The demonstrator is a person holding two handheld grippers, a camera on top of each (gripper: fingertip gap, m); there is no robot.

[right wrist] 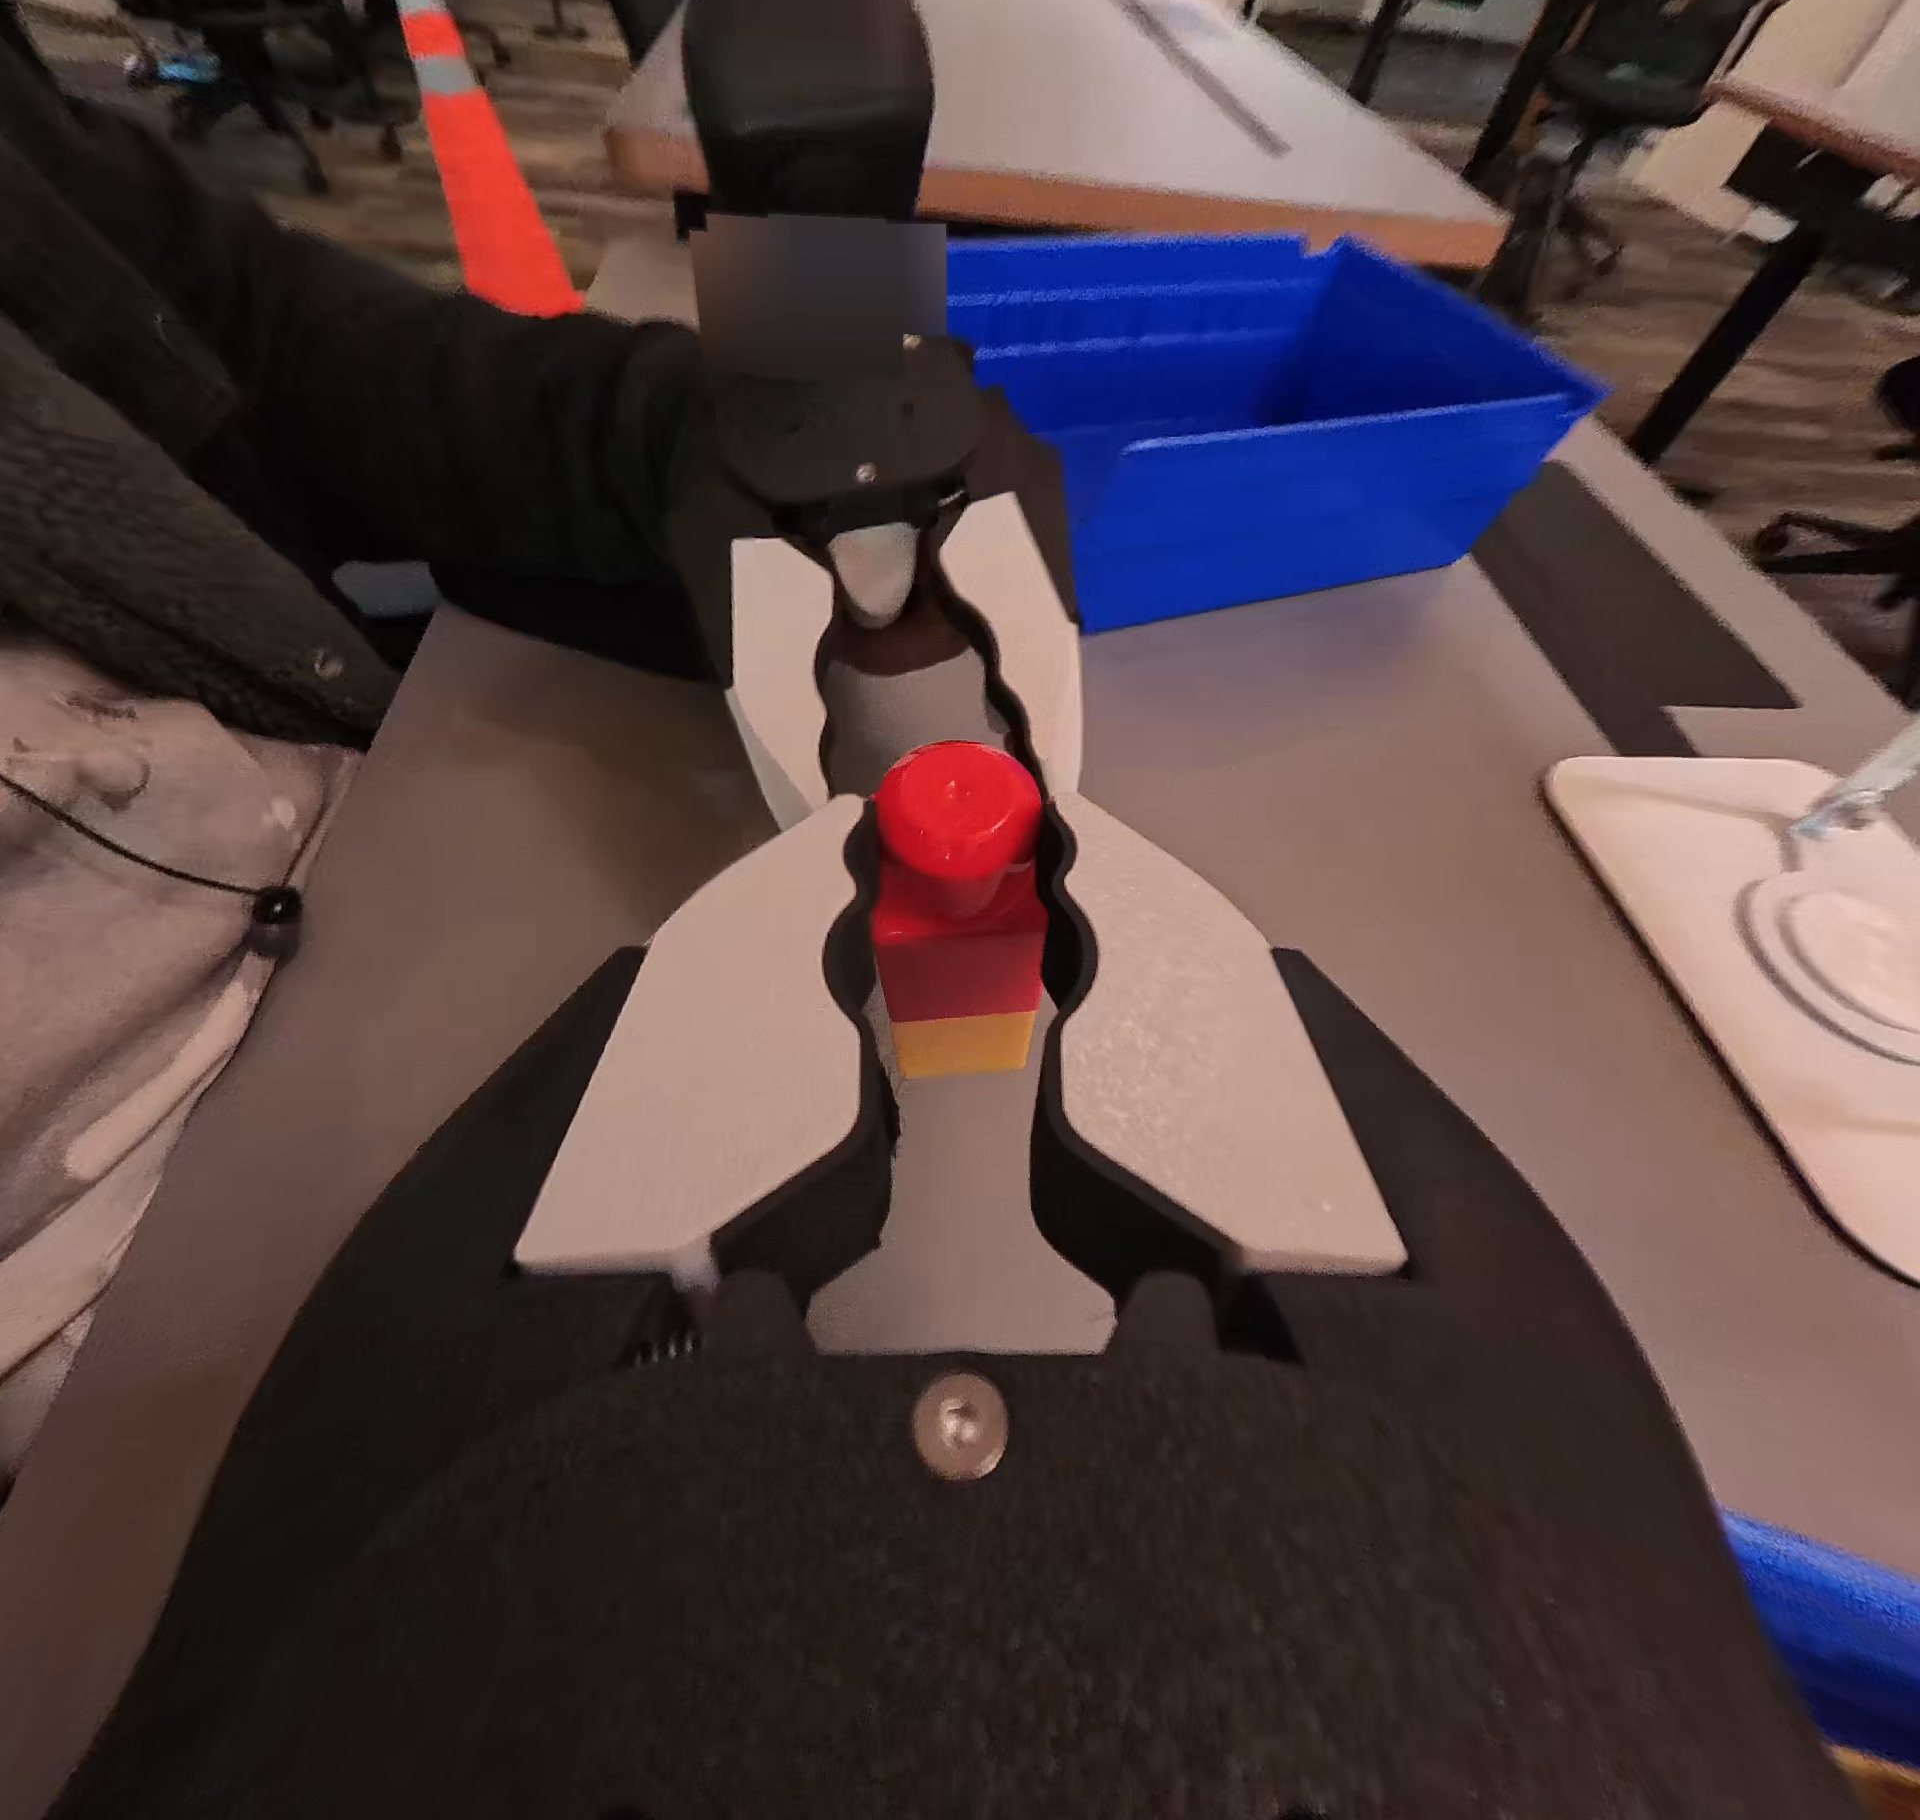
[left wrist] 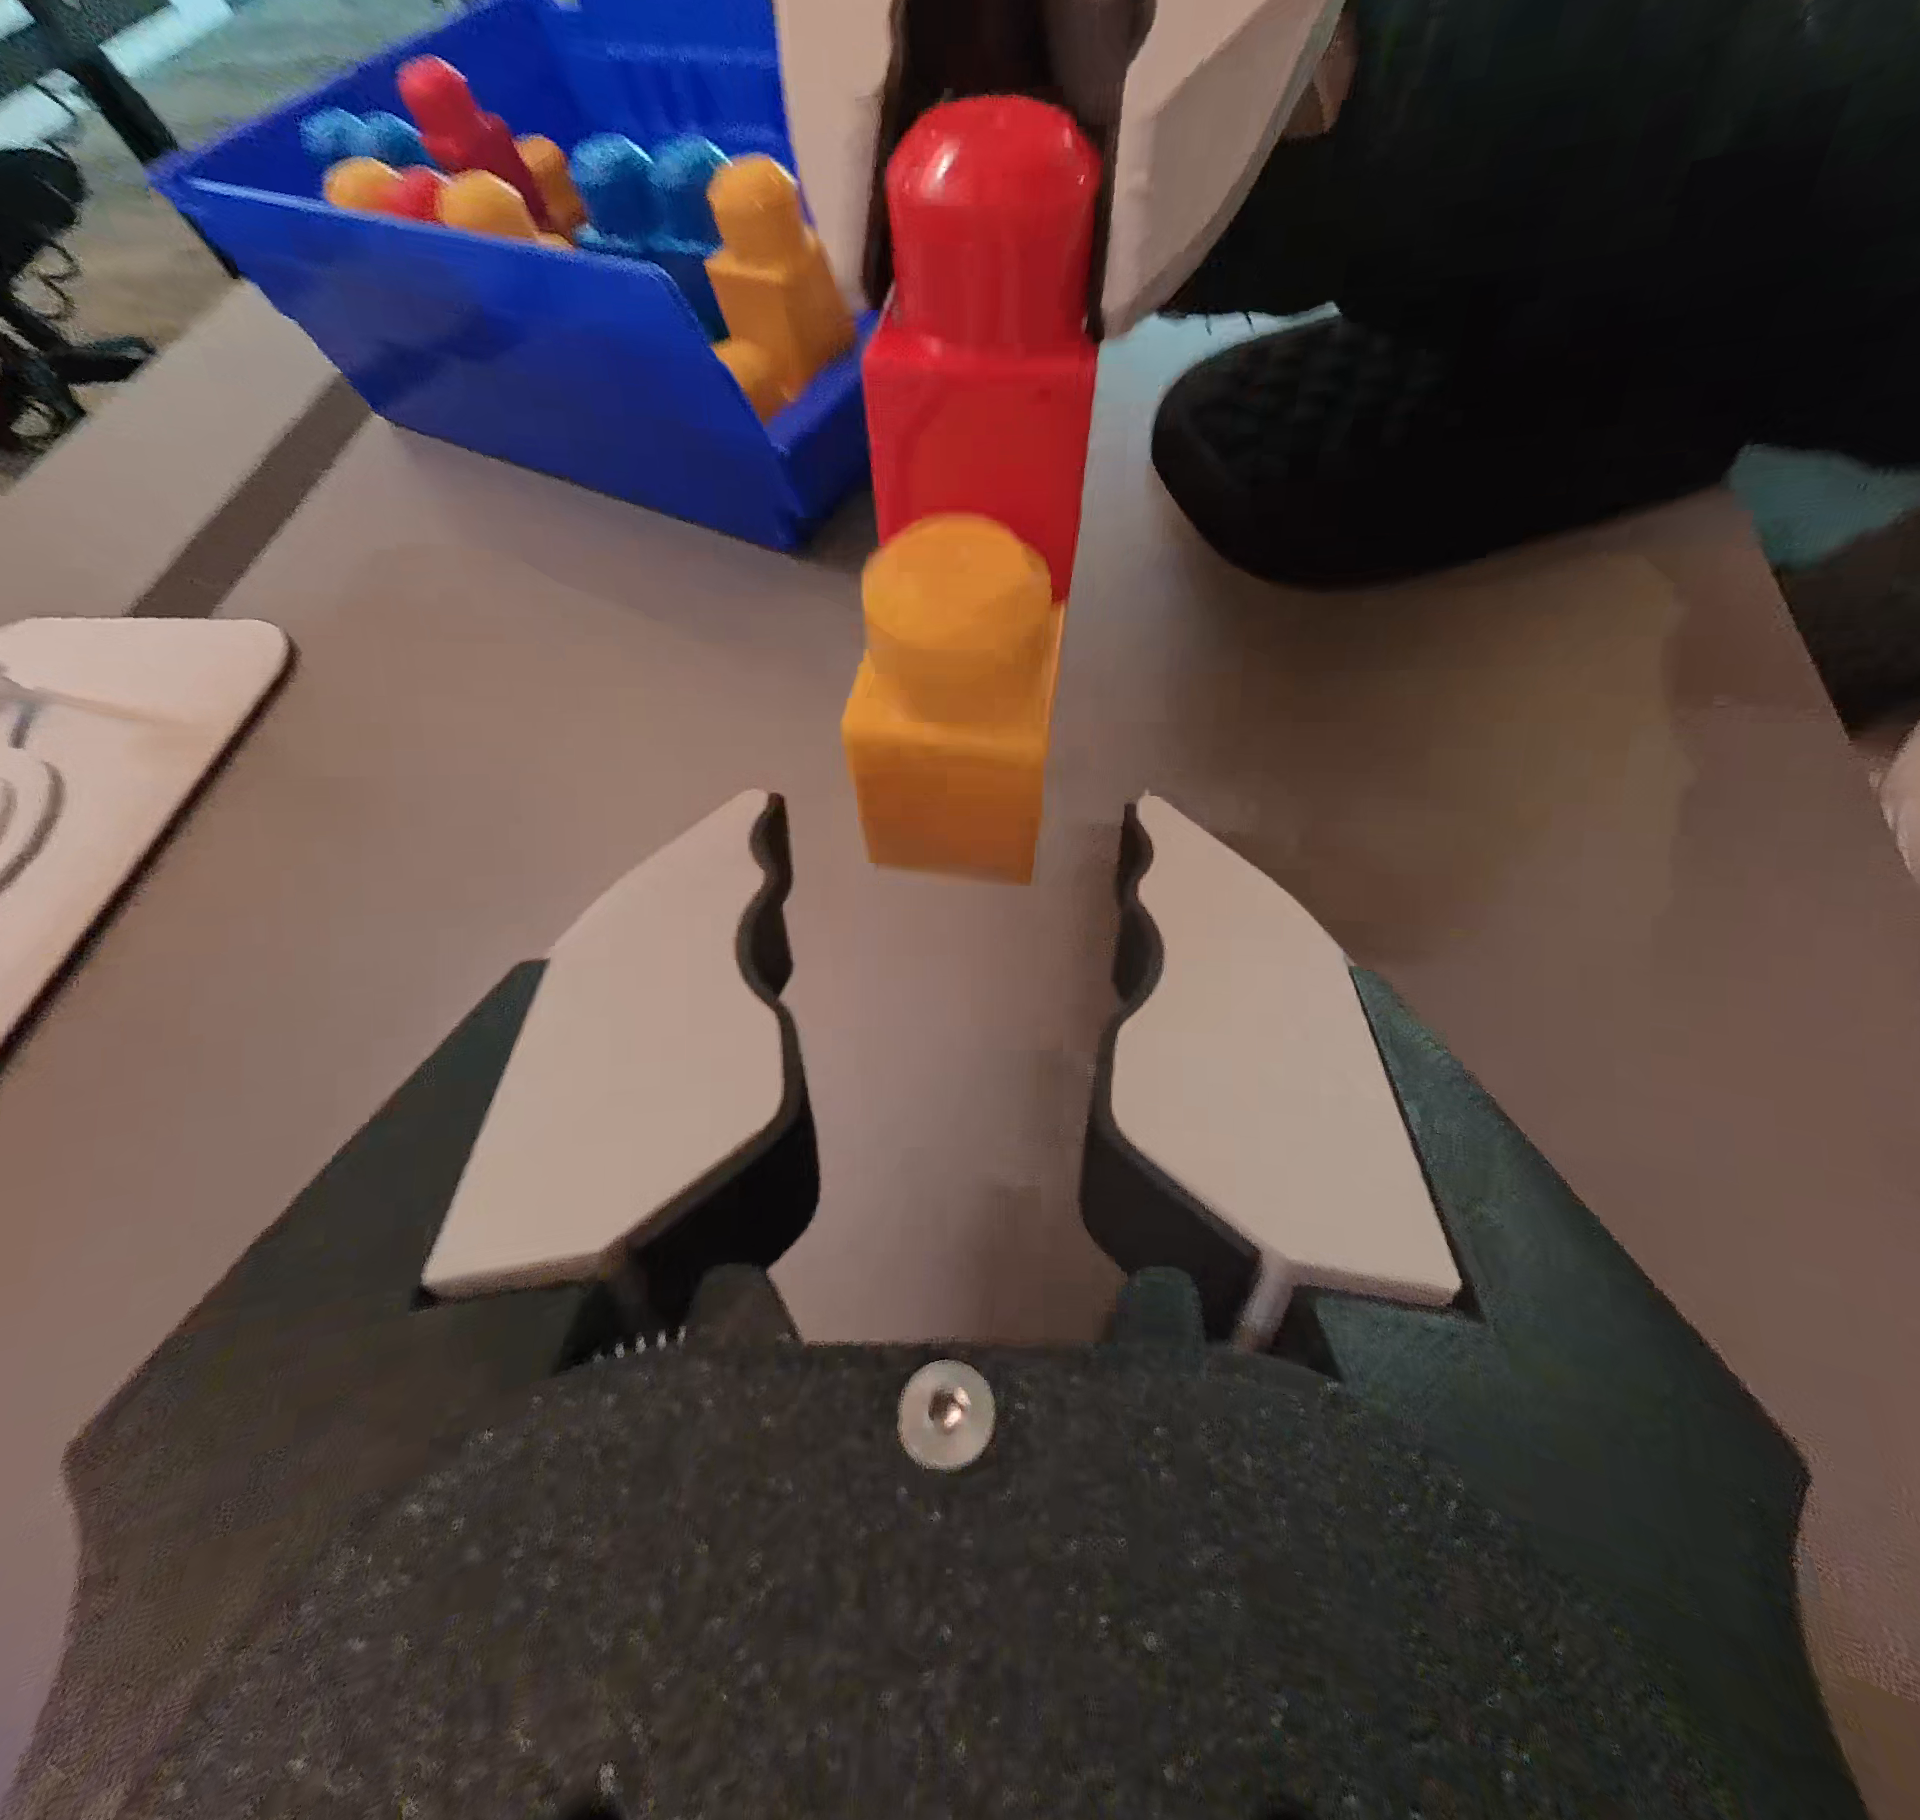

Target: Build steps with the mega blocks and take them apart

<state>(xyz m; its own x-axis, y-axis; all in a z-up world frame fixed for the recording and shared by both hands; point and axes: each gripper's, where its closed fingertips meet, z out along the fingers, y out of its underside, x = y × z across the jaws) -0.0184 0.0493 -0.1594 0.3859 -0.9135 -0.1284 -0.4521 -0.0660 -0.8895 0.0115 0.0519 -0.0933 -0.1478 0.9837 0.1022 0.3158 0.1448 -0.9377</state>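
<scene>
Two mega blocks are stuck together as a little step: a glossy red block [left wrist: 982, 420] sitting on the back of an orange block [left wrist: 951, 731], each with one rounded stud. The right tool [right wrist: 956, 923] is clamped on the red one, holding the pair above the grey surface [left wrist: 520, 731]. The left tool [left wrist: 951, 835] is spread open, empty, just short of the orange block. No readable writing on them.
</scene>
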